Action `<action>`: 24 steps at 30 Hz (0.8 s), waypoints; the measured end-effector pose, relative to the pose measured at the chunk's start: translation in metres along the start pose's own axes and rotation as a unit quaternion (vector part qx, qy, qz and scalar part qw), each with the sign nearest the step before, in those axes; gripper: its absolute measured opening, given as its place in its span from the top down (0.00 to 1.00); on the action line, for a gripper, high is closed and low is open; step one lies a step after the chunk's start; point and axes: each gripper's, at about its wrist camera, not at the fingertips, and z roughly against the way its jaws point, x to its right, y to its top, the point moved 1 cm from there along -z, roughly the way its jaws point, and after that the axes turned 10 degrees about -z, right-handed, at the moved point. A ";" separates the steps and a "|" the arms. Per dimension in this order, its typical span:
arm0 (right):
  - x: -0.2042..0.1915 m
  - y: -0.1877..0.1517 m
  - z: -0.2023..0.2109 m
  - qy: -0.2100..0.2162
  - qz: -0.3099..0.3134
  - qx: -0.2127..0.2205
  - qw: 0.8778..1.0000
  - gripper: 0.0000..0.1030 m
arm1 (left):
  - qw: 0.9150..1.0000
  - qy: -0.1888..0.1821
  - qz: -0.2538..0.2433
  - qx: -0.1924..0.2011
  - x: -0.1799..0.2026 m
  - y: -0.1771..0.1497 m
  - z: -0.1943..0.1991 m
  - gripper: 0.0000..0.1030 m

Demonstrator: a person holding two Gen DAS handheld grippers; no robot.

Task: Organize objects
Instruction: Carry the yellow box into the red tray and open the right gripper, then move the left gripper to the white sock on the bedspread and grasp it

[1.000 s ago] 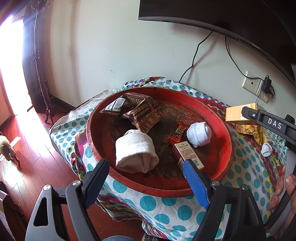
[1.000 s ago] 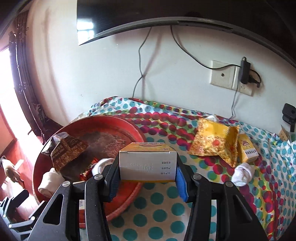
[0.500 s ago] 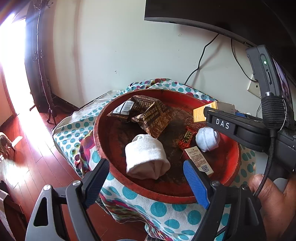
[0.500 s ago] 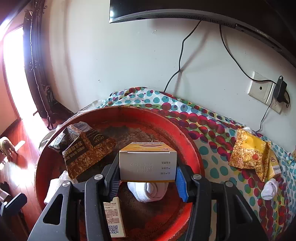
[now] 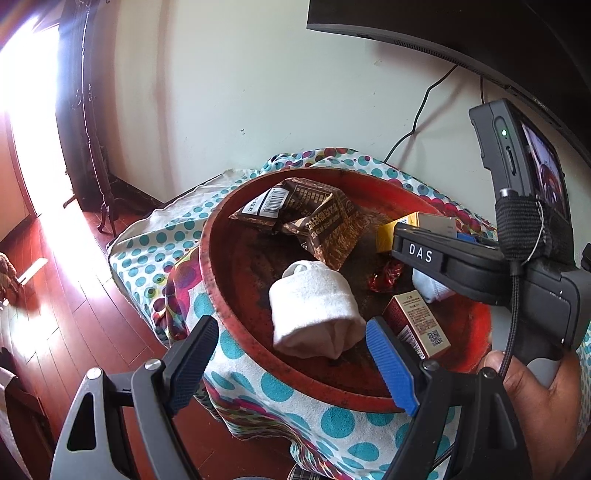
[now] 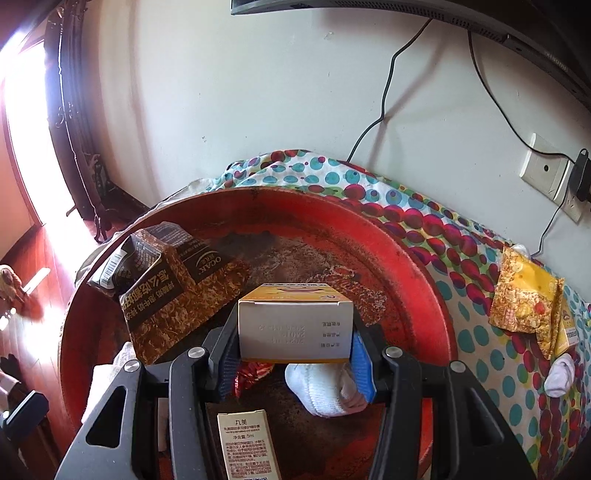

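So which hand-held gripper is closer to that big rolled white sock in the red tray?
Left. The left hand-held gripper hangs open just before the rolled white sock; the right hand-held gripper holds a yellow box farther over the red tray.

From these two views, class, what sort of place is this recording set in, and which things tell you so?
Probably a room in a home, perhaps a living room: a flat-screen TV hangs on the wall above a wall socket, the floor is wooden, and a polka-dot cloth covers the table with the red tray.
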 end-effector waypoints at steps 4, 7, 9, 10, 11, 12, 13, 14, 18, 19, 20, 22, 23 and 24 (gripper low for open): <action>-0.005 -0.006 -0.005 0.003 0.005 -0.017 1.000 0.52 | 1.000 0.003 -0.002 0.002 0.001 0.000 0.000 0.18; -0.007 -0.009 -0.002 0.004 0.015 -0.018 1.000 0.49 | 1.000 0.001 -0.002 0.000 0.002 -0.002 -0.001 0.18; -0.005 -0.010 0.003 0.029 0.008 -0.021 0.999 0.30 | 1.000 0.000 -0.004 0.004 0.003 -0.001 0.002 0.18; -0.004 -0.011 0.006 0.036 0.005 -0.023 0.999 0.24 | 1.000 0.001 -0.006 0.006 0.004 -0.001 0.003 0.18; -0.003 -0.012 0.008 0.038 0.006 -0.023 0.999 0.16 | 1.000 0.001 -0.007 0.007 0.005 0.000 0.004 0.18; -0.002 -0.014 0.012 0.041 0.008 -0.021 0.999 0.15 | 1.000 0.000 -0.009 0.009 0.006 0.000 0.005 0.18; -0.001 -0.014 0.015 0.043 0.009 -0.018 0.999 0.15 | 1.000 -0.001 -0.009 0.010 0.006 0.000 0.006 0.18; 0.002 -0.015 0.021 0.041 0.009 -0.009 0.999 0.15 | 1.000 -0.001 -0.011 0.011 0.008 0.000 0.007 0.18; 0.023 -0.017 0.045 -0.022 0.026 0.046 0.998 0.11 | 1.000 -0.002 -0.017 0.014 0.012 0.001 0.009 0.18; 0.031 -0.018 0.048 -0.038 0.029 0.056 0.997 0.11 | 1.000 -0.002 -0.019 0.016 0.013 0.001 0.010 0.18; 0.041 -0.019 0.050 -0.063 0.031 0.064 0.996 0.11 | 1.000 -0.002 -0.021 0.018 0.014 0.001 0.011 0.18; 0.059 -0.020 0.048 -0.083 0.032 0.057 0.994 0.11 | 1.000 -0.007 -0.022 0.016 0.017 0.001 0.011 0.18; 0.068 -0.023 0.049 -0.085 0.032 0.052 0.994 0.11 | 1.000 -0.011 -0.024 0.013 0.019 0.001 0.010 0.18; 0.080 -0.026 0.052 -0.090 0.029 0.054 0.994 0.11 | 0.999 -0.013 -0.027 0.013 0.021 0.001 0.010 0.18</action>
